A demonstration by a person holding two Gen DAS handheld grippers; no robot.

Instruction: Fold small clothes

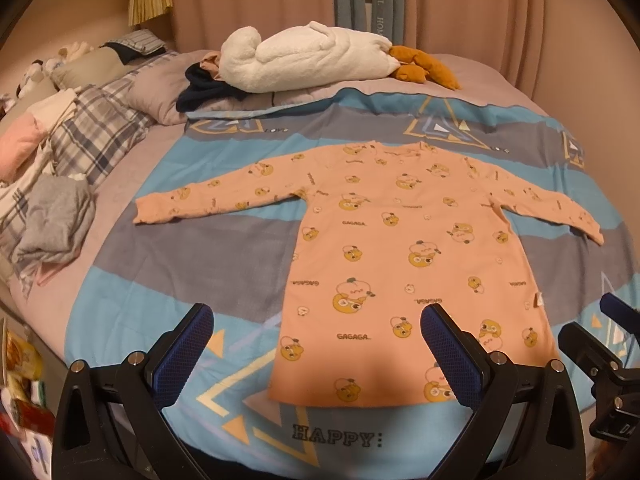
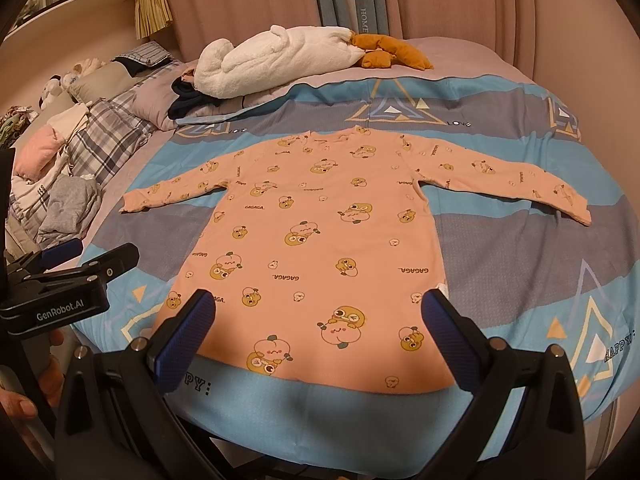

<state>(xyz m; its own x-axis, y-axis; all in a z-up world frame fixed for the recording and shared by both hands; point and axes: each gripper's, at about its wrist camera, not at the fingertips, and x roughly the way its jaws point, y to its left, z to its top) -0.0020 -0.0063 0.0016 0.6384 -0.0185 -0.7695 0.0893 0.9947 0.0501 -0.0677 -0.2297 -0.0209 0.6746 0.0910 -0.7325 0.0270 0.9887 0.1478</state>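
Note:
A small pink long-sleeved shirt with yellow cartoon prints lies flat on the blue and grey bedspread, sleeves spread out, hem toward me. It also shows in the right wrist view. My left gripper is open and empty, above the hem's left part. My right gripper is open and empty, above the middle of the hem. The right gripper shows at the right edge of the left wrist view, and the left gripper at the left edge of the right wrist view.
A white fluffy garment and brown plush pieces lie at the far side of the bed. A dark garment, plaid bedding and a grey cloth pile lie at the left. Curtains hang behind.

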